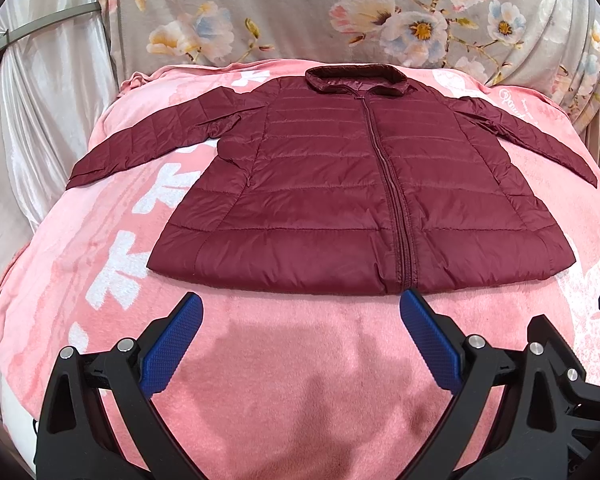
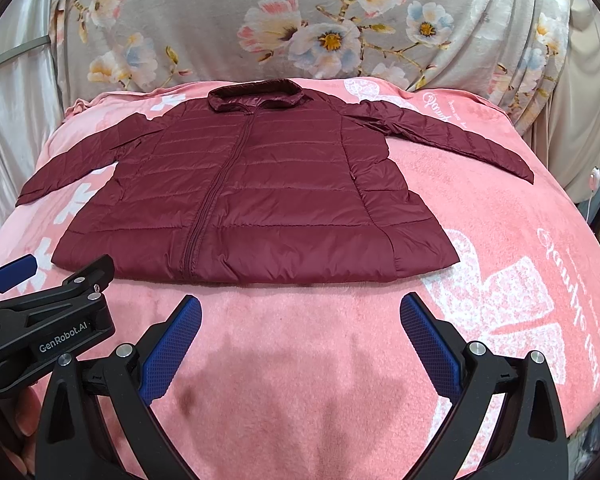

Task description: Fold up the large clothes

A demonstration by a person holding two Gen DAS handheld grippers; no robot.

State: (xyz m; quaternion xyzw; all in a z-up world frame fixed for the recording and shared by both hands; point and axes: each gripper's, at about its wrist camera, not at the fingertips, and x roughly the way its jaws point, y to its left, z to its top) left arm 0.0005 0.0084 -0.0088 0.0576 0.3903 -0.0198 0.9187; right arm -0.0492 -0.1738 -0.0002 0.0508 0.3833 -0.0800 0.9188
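On the pink fleece blanket, the maroon quilted zip jacket lies flat, collar pointing away, sleeves spread; left gripper and right gripper hover side by side before its hem, both spread wide and empty.

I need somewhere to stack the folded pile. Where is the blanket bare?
The pink blanket is bare right of the maroon jacket, below its right sleeve, and in the strip between hem and both open tools. Around the left sleeve it is tighter.

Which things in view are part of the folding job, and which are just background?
Part of the job:
- maroon puffer jacket, spread flat and zipped
- left gripper, open, empty
- right gripper, open, empty

Background:
- pink blanket under the jacket
- floral cloth behind it
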